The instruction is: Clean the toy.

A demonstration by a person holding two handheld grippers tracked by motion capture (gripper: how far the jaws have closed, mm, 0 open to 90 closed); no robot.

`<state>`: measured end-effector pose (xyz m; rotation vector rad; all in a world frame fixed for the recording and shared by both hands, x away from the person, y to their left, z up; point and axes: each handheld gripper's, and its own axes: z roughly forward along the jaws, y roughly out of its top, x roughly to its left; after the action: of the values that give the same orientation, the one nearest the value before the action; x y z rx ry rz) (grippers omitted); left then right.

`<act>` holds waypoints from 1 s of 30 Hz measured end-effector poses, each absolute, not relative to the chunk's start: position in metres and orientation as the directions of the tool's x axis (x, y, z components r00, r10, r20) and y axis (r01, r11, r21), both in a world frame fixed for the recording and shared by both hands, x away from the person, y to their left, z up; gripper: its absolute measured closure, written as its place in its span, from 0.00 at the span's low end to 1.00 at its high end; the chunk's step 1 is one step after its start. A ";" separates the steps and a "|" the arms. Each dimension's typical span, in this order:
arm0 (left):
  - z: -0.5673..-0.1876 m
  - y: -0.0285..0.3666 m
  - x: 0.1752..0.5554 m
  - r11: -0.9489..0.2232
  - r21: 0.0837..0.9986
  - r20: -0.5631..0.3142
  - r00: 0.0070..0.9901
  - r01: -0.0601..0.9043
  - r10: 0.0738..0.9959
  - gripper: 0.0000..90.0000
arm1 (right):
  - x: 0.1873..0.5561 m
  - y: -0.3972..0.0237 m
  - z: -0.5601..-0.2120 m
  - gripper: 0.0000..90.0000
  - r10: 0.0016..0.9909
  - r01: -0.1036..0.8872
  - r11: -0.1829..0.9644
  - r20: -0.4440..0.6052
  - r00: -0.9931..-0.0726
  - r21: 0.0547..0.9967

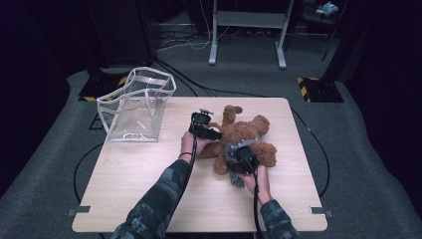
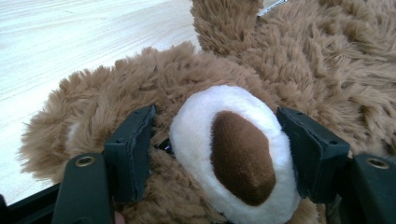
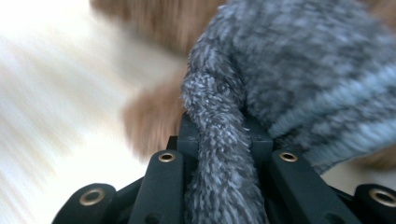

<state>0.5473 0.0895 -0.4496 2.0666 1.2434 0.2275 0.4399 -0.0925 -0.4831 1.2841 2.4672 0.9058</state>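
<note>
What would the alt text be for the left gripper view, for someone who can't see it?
A brown teddy bear's white muzzle with its dark brown nose sits between the two black jaws of the left tool, which flank it on either side. Pale wooden table shows at upper left.

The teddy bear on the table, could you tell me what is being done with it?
A person works on the brown teddy bear with a claw in each hand. The left claw brackets the bear's white muzzle. The right claw is shut on a grey fuzzy strip of the bear's knitted garment. A clear plastic bag stands open nearby.
</note>
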 end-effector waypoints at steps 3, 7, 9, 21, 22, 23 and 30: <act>-0.450 0.090 0.547 -0.291 0.651 -0.196 0.526 0.701 0.828 0.35 | 0.433 -0.103 -0.481 0.82 0.798 0.676 0.419 0.110 -0.593 0.606; -0.451 0.091 0.546 -0.288 0.658 -0.197 0.528 0.696 0.826 0.35 | 0.428 -0.117 -0.455 0.82 0.825 0.630 0.346 0.095 -0.558 0.696; -0.451 0.091 0.546 -0.290 0.659 -0.192 0.528 0.694 0.827 0.35 | 0.434 -0.116 -0.446 0.82 0.823 0.601 0.343 0.078 -0.563 0.722; -0.450 0.091 0.546 -0.292 0.653 -0.196 0.528 0.699 0.826 0.35 | 0.431 -0.084 -0.479 0.84 0.762 0.648 0.414 0.145 -0.631 0.639; -0.450 0.091 0.546 -0.291 0.653 -0.198 0.528 0.699 0.826 0.35 | 0.426 -0.086 -0.479 0.84 0.749 0.656 0.428 0.162 -0.643 0.622; -0.450 0.091 0.546 -0.290 0.653 -0.198 0.528 0.699 0.826 0.35 | 0.424 -0.088 -0.478 0.84 0.747 0.656 0.441 0.155 -0.646 0.613; -0.450 0.091 0.548 -0.277 0.644 -0.217 0.518 0.713 0.827 0.35 | 0.423 -0.117 -0.429 0.84 0.803 0.652 0.296 0.188 -0.566 0.698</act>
<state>0.5483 0.0912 -0.4496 2.0536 1.2503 0.2070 0.4225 -0.1169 -0.4285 1.3463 2.3633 1.1254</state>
